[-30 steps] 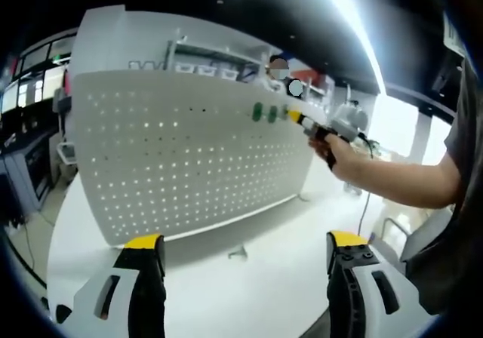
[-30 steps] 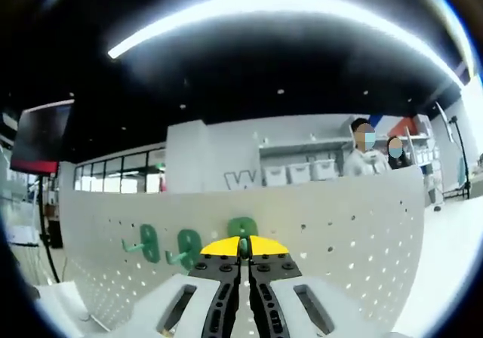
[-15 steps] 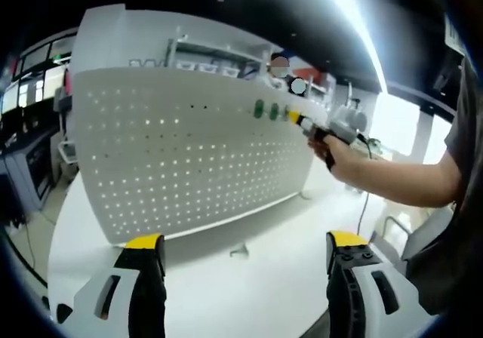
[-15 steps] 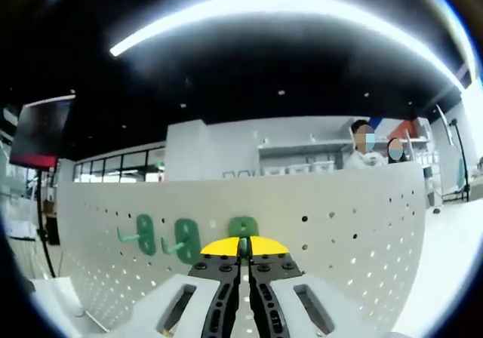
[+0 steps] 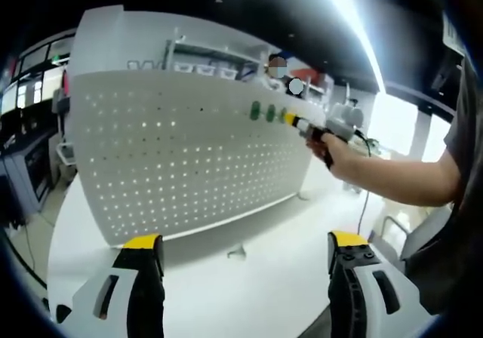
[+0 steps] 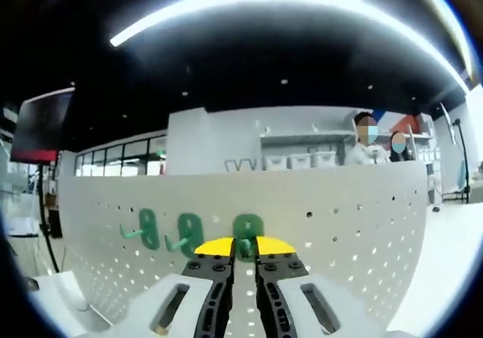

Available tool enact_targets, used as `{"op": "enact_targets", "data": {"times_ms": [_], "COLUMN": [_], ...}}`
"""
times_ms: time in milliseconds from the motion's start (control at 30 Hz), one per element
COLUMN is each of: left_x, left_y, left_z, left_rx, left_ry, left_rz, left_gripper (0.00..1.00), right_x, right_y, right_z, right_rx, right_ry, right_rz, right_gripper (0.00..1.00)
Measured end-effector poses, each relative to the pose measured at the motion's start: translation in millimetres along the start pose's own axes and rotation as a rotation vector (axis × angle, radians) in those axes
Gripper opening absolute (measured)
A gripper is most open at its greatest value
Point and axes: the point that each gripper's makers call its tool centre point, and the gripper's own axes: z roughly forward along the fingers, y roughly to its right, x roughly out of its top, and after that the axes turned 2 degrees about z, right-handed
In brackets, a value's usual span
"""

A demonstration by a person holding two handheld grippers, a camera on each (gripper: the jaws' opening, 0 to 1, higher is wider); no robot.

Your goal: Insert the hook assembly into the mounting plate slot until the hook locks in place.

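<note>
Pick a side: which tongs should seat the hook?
Right. The right tongs are shut on the third green plastic hook, against the white perforated pegboard beside two mounted green hooks. The left tongs hang open, well back from it.

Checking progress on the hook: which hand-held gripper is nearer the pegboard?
Right. The right hand-held gripper is at the pegboard, by the green hook; the left hand-held gripper sits back over the table.
</note>
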Motion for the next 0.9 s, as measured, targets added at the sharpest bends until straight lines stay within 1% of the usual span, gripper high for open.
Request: {"op": "enact_targets", "data": {"times_ms": [100, 200, 267, 300, 333, 367, 400, 500, 600, 700, 733, 833, 900], "left_x": [-0.7, 3.5, 3.4, 3.3, 3.6, 3.8, 3.9, 2.8, 0.3, -2.2, -2.8, -3.7, -5.2], "left_y": [0.7, 4.6, 5.5, 5.7, 6.2, 6.6, 7.3, 10.5, 13.1, 14.2, 14.5, 14.8, 14.9], "left_z": [-1, -3, -3, -3, -3, -3, -2, -2, -3, -4, -4, -5, -6], "left_rx": [0.0, -0.012, -0.012, -0.011, -0.013, -0.014, -0.016, -0.022, -0.029, -0.032, -0.032, -0.032, -0.03], "left_ry": [-0.001, 0.024, 0.021, 0.019, 0.021, 0.022, 0.023, 0.019, 0.014, 0.008, 0.006, 0.005, 0.003], "left_rz": [0.004, -0.011, -0.004, -0.001, 0.001, -0.001, -0.002, 0.005, 0.004, 0.004, 0.004, 0.004, 0.006], "left_gripper": [0.92, 0.95, 0.95, 0.95, 0.95, 0.95, 0.95, 0.96, 0.96, 0.97, 0.97, 0.97, 0.97], "right_x": [2.8, 9.1, 11.8, 12.7, 13.6, 15.3, 17.4, 17.3, 18.4, 16.9, 15.7, 12.1, 9.8], "right_y": [3, 6, 6, 7, 11, 13, 11, 9, 7, 2, 0, -3, -6], "right_z": [-2, -4, -6, -8, -10, -13, -14, -18, -22, -25, -27, -33, -38], "right_rx": [-0.017, -0.02, -0.019, -0.019, -0.031, -0.045, -0.04, -0.022, -0.005, 0.02, 0.031, 0.036, 0.046], "right_ry": [-0.006, 0.003, 0.005, 0.0, -0.007, -0.005, 0.006, -0.003, -0.005, -0.016, -0.023, -0.04, -0.046], "right_rz": [0.013, 0.038, 0.039, 0.006, -0.06, -0.103, -0.097, -0.084, -0.062, -0.044, -0.029, -0.002, -0.003], "right_gripper": [0.1, 0.14, 0.15, 0.15, 0.14, 0.13, 0.14, 0.13, 0.14, 0.17, 0.19, 0.26, 0.27]}}
